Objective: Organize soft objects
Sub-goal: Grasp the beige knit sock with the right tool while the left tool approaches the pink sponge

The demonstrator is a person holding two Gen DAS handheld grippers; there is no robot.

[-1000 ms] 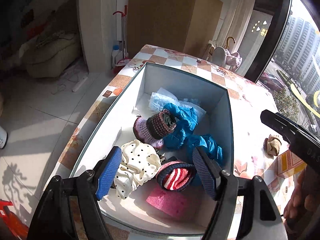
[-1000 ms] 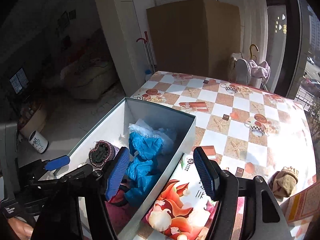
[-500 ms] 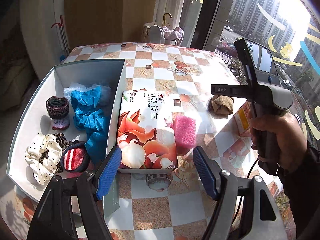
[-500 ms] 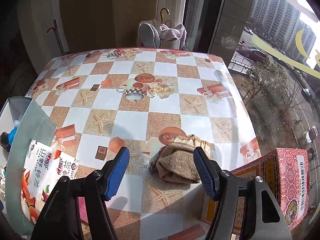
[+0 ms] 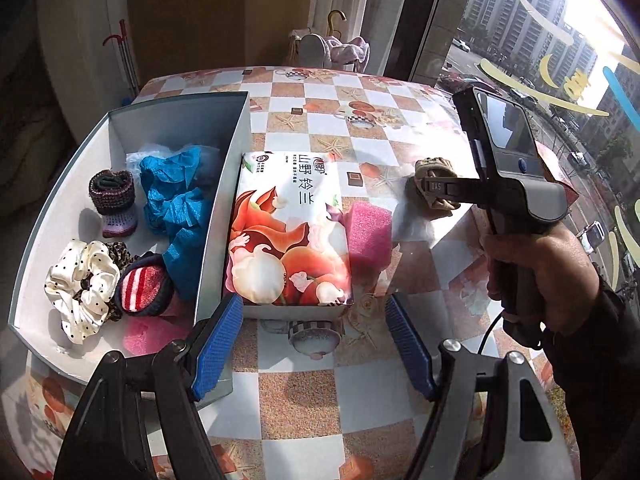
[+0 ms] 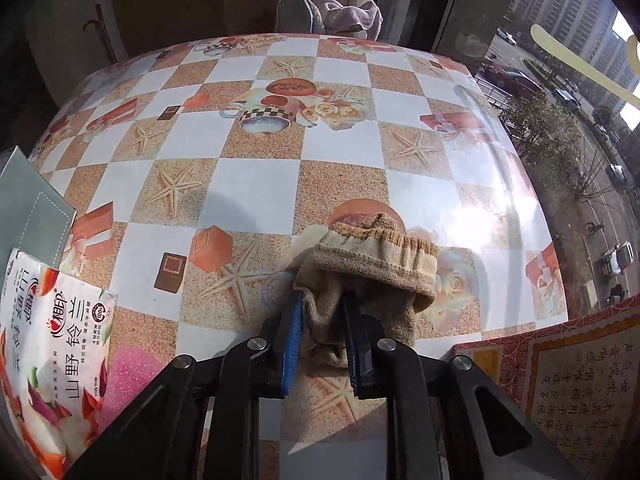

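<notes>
My right gripper (image 6: 322, 320) is shut on a tan knitted sock (image 6: 372, 264) that lies on the checked tablecloth; the sock also shows in the left wrist view (image 5: 430, 184). My left gripper (image 5: 314, 334) is open and empty, above the table near the front of a tissue pack (image 5: 288, 236). A grey box (image 5: 224, 184) at the left holds a blue cloth (image 5: 176, 200), a knitted bootie (image 5: 114, 200), a dotted scrunchie (image 5: 80, 284), a striped sock (image 5: 142, 286) and a pink sponge (image 5: 148, 334). Another pink sponge (image 5: 370, 232) lies beside the tissue pack.
A red patterned carton (image 6: 576, 376) stands at the right, close to the sock. The tissue pack (image 6: 44, 344) lies between the box and the sock. A chair with a pink towel (image 6: 352, 14) stands beyond the table's far edge.
My right gripper moved forward and closed on the tan sock. My left gripper pulled out of the box, swung right and now hovers in front of the tissue pack.
</notes>
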